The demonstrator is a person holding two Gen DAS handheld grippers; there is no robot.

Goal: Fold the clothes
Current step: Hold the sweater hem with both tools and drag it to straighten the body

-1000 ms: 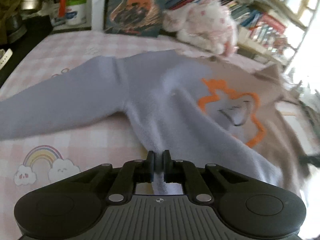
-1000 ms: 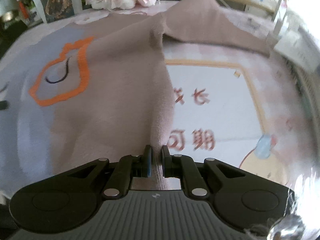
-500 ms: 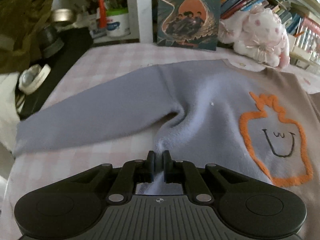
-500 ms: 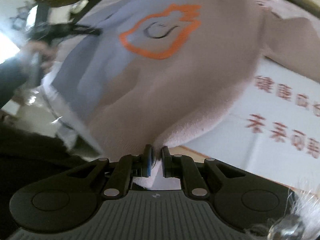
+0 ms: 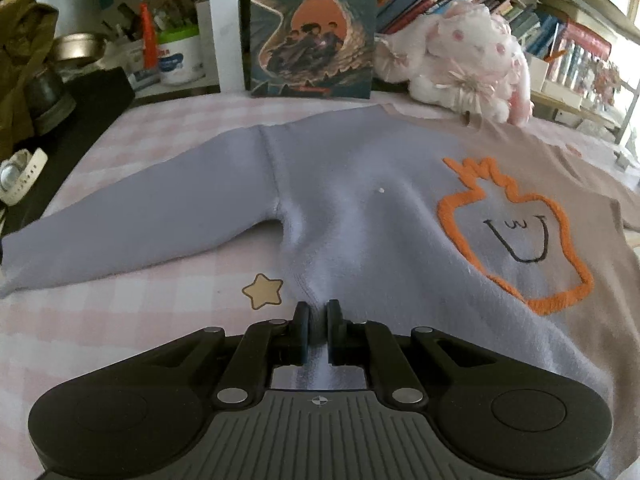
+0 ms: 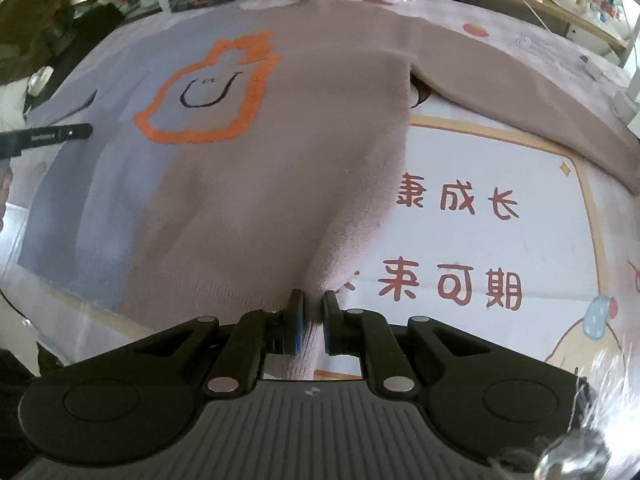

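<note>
Left wrist view, left edge first. A dark olive cloth (image 5: 18, 68) hangs at 10 o'clock beside a metal bowl (image 5: 76, 46); below them a black surface (image 5: 76, 120) carries a white watch (image 5: 18, 176) at 9 o'clock. A white tub with a green lid (image 5: 178, 56) stands at 11 o'clock. At 12 o'clock a book with Chinese title lettering (image 5: 312, 28) stands upright at the far edge of the bed. A pink-and-white plush rabbit (image 5: 460, 68) lies at 1 o'clock, with bookshelves (image 5: 568, 40) behind it.

The surface is a pink checked bedsheet (image 5: 132, 320), printed with a yellow star (image 5: 263, 290) just left of the gripper tips. The sweater (image 5: 360, 208) lies spread flat across it, lavender half on this side, one sleeve running out to 9 o'clock. An orange outlined face motif (image 5: 516, 240) sits at 3 o'clock. The left gripper (image 5: 319, 320) is clamped on the lavender hem, knit pinched between its nearly closed jaws.

Right wrist view. The other gripper's black finger (image 6: 52, 134) shows at 9 o'clock, over the lavender part. The taupe half fills the centre, its sleeve stretching to 2 o'clock. The right gripper (image 6: 312, 314) pinches the taupe hem at 6 o'clock, jaws closed on the fabric. At 3 o'clock the sheet bears a white panel with red Chinese characters (image 6: 460, 248).
</note>
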